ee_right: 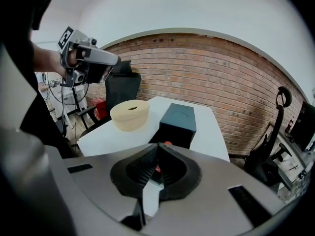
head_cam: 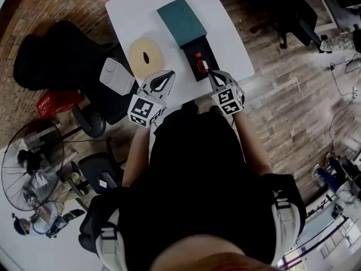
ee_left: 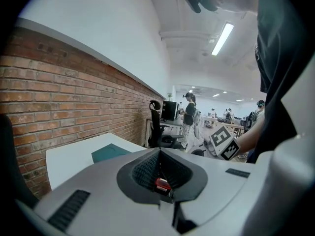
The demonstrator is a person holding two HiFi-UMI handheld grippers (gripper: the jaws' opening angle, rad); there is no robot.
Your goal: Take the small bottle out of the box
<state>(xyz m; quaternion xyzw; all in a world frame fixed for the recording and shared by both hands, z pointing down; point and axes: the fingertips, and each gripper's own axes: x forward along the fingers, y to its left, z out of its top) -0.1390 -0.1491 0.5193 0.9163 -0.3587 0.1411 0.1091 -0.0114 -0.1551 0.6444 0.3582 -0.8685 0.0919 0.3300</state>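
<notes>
A teal box (head_cam: 181,18) lies on the white table (head_cam: 132,10) with its dark drawer (head_cam: 198,52) pulled out toward me. The small bottle (head_cam: 201,64), red-capped, stands in the drawer. My right gripper (head_cam: 211,74) hovers just in front of the drawer's near end, jaws shut and empty. My left gripper (head_cam: 171,73) is also shut on nothing, to the left of the drawer over the table. In the right gripper view the red cap (ee_right: 168,143) peeks just past the closed jaw tips (ee_right: 157,147), with the box (ee_right: 179,118) behind. The left gripper view shows the bottle (ee_left: 162,183) through the jaw window.
A cream round lidded container (head_cam: 145,55) sits on the table left of the box, close ahead of the left gripper. A black office chair (head_cam: 62,58), a red crate (head_cam: 52,101) and a fan (head_cam: 28,168) stand at the left. The table's near edge runs under both grippers.
</notes>
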